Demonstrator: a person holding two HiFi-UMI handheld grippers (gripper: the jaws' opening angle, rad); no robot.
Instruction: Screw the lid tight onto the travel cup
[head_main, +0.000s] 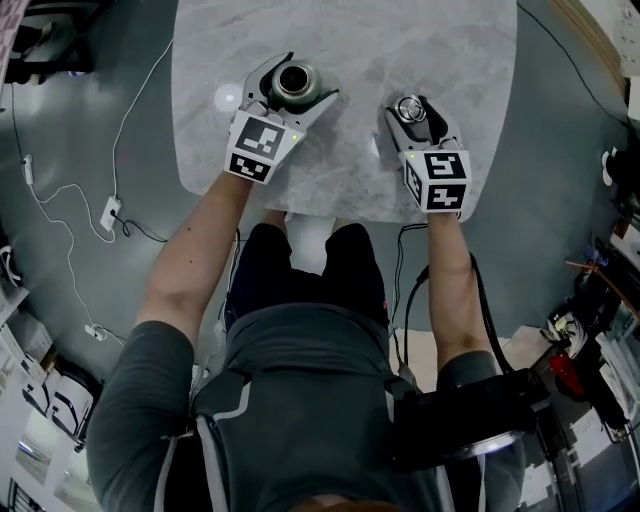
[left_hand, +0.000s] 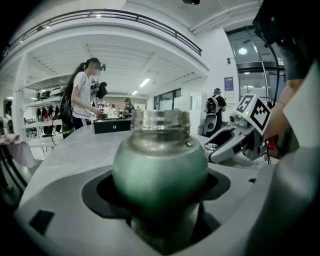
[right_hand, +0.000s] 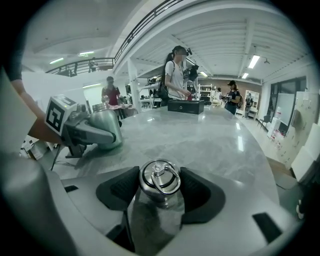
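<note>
The green metal travel cup (head_main: 296, 78) stands on the marble table (head_main: 420, 40), its threaded mouth open and bare. My left gripper (head_main: 297, 84) is shut on the cup's rounded body (left_hand: 160, 165), one pad on each side. A hand's width to the right, the silver lid (head_main: 410, 108) with a ring on top sits upright between the pads of my right gripper (head_main: 412, 110). In the right gripper view both dark pads touch the lid (right_hand: 160, 181). Lid and cup are apart. Each gripper shows in the other's view: right gripper (left_hand: 235, 142), left gripper (right_hand: 82, 131).
A black box (right_hand: 186, 106) lies at the table's far end, where people stand. The table's near edge (head_main: 320, 212) is just behind both grippers. White cables and a power strip (head_main: 110, 212) lie on the floor at the left.
</note>
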